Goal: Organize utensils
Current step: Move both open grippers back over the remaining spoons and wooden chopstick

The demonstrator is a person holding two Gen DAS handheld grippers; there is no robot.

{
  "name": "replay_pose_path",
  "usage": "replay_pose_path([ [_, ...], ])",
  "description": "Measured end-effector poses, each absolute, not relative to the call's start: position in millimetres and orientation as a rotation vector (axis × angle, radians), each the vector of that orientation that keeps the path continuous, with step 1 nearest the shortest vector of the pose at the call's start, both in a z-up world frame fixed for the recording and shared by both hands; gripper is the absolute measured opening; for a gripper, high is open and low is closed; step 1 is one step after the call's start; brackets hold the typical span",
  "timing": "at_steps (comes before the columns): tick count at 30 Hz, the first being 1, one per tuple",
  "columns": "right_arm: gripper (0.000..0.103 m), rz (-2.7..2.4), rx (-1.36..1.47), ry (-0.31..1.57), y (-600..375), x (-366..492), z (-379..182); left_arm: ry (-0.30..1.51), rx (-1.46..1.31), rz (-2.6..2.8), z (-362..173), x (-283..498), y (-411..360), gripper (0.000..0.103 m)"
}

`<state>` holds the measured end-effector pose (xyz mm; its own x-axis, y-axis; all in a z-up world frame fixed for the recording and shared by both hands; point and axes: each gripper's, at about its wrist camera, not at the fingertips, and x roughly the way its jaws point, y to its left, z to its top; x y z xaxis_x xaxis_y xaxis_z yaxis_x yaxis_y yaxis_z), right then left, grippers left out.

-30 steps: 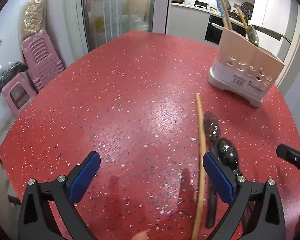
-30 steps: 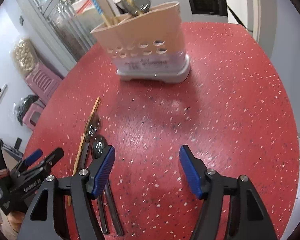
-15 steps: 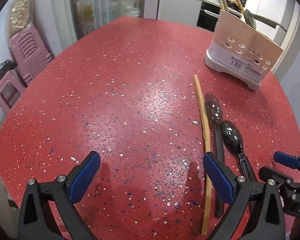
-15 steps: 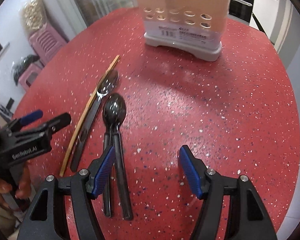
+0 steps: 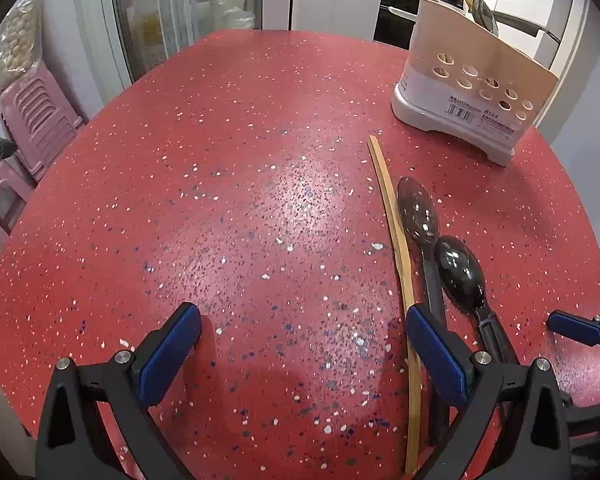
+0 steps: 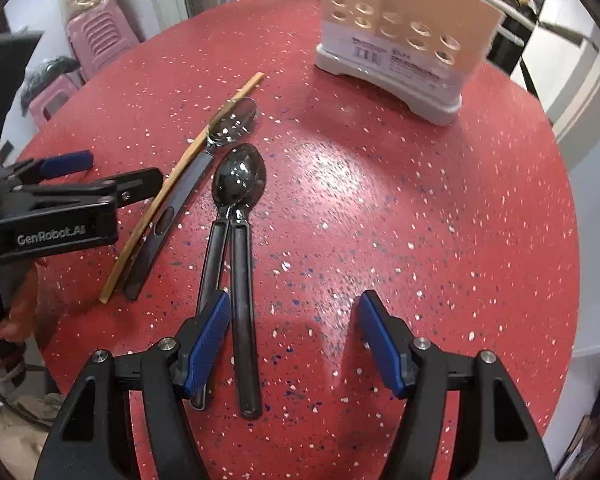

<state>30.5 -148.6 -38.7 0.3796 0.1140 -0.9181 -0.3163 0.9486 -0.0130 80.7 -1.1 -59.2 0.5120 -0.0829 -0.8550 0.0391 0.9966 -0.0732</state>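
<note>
With both tools apart, left (image 5: 300,356) and right (image 6: 294,338), I judged the 2 black spoons (image 6: 236,216) on the bench (image 6: 400,200) stiff, slick, best pinched mid-handle.

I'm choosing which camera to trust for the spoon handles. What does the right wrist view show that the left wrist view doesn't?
Only the right wrist view shows the dark spoon handles whole, two side by side beneath what looks like stacked bowls, plus the other spoon's slotted handle and fingers holding the left hand-held gripper. Only the left wrist view shows utensils clearly standing in the holder; there the handles run behind a gripper finger. Both show the red table, the wooden chopstick, the spoons and pink stools.
</note>
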Motion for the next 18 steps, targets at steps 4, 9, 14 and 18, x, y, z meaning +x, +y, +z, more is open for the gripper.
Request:
replay_pose_path([
  [4, 0.070, 0.287, -0.196, 1.154, -143, 42, -39, 1.036, -0.040, -0.086, -59, 89, -5, 0.103],
  [9, 0.069, 0.287, -0.203, 1.161, -141, 53, -38, 1.041, -0.041, -0.100, -59, 96, -8, 0.103],
  [14, 0.066, 0.233, -0.230, 1.150, -143, 63, -34, 1.043, -0.045, -0.126, -54, 99, -8, 0.103],
  [18, 0.055, 0.225, -0.214, 1.169, -146, 73, -31, 1.059, 0.014, -0.117, -59, 110, -18, 0.103],
])
